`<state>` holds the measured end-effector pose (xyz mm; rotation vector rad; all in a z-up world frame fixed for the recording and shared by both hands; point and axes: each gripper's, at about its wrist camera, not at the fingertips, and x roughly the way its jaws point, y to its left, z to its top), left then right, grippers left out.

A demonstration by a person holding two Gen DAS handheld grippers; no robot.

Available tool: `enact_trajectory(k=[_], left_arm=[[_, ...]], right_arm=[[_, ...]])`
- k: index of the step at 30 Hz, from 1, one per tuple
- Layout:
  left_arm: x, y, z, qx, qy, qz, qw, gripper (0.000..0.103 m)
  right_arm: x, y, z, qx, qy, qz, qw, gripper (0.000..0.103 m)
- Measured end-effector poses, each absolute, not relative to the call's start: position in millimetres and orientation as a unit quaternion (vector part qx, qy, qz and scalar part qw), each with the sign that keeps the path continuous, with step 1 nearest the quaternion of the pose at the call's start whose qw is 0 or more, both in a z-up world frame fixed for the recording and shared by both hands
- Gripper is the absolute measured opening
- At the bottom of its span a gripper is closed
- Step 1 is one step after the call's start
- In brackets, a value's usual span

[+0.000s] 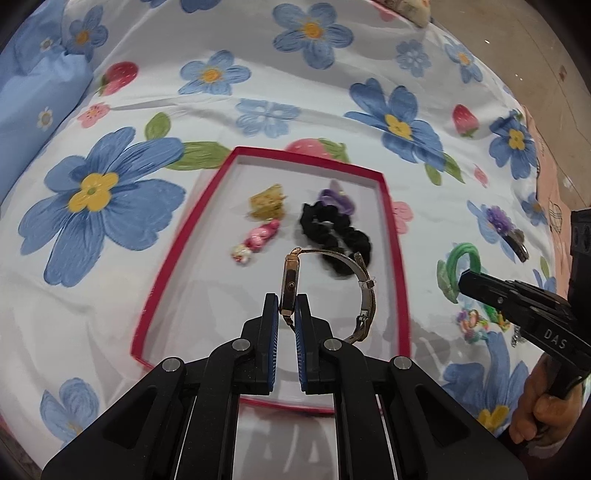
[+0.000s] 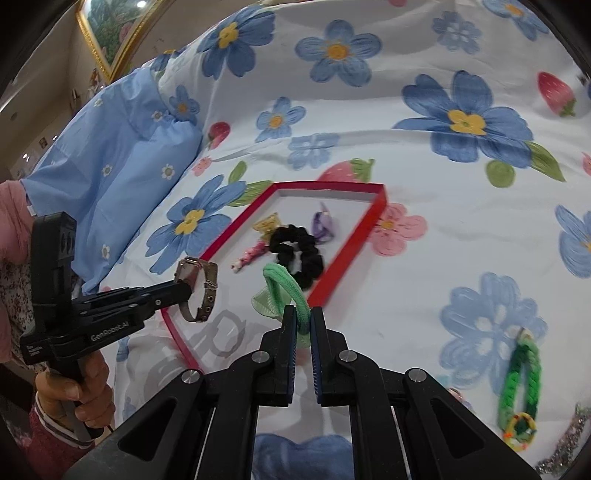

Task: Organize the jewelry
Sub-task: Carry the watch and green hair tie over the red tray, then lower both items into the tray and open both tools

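A red-rimmed tray (image 1: 391,218) (image 2: 380,201) lies on the floral bedsheet. In it are a yellow claw clip (image 1: 266,201), a pink beaded clip (image 1: 258,238), a black scrunchie (image 1: 332,232) (image 2: 295,251) and a purple hair tie (image 1: 338,197). My left gripper (image 1: 287,306) is shut on a gold watch (image 1: 287,284) with a mesh strap, held above the tray's near part; it also shows in the right wrist view (image 2: 195,284). My right gripper (image 2: 303,317) is shut on a green hair tie (image 2: 284,286) with a mesh bow, just right of the tray's near corner.
On the sheet right of the tray lie a green braided clip (image 2: 521,380), a colourful charm (image 1: 474,321), a purple flower clip (image 1: 506,225) and a glittery chain (image 2: 565,446). A blue pillow (image 2: 110,177) lies at left. A framed picture (image 2: 107,29) hangs behind.
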<state>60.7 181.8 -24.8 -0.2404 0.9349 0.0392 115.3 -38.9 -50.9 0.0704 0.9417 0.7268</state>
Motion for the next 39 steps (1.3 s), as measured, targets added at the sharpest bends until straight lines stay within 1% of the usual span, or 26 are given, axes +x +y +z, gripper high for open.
enact_trajectory(k=[11,20,27,32,39], left_arm=[[78,207,-46,-0.109,0.473,0.048,0.873,0.007],[102,219,-69,-0.090,0.503,0.062,0.857,0.007],[109,219,-78,-0.079,0.515,0.067,0.851,0.007],[113,216,-81,-0.070,0.519,0.069,0.849,0.007],[114,214,-81,-0.061,0.520,0.074,0.849,0.008]], right_arm=[[129,5,-62,0.013,0.456,0.361,0.813,0.007],[145,42,-93,-0.029,0.485,0.355,0.799,0.007],[151,54,-105,-0.050,0.496,0.351,0.793,0.007],[152,59,-105,-0.056,0.497,0.354,0.790,0.010],[152,59,-105,-0.053,0.497,0.356,0.790,0.011]])
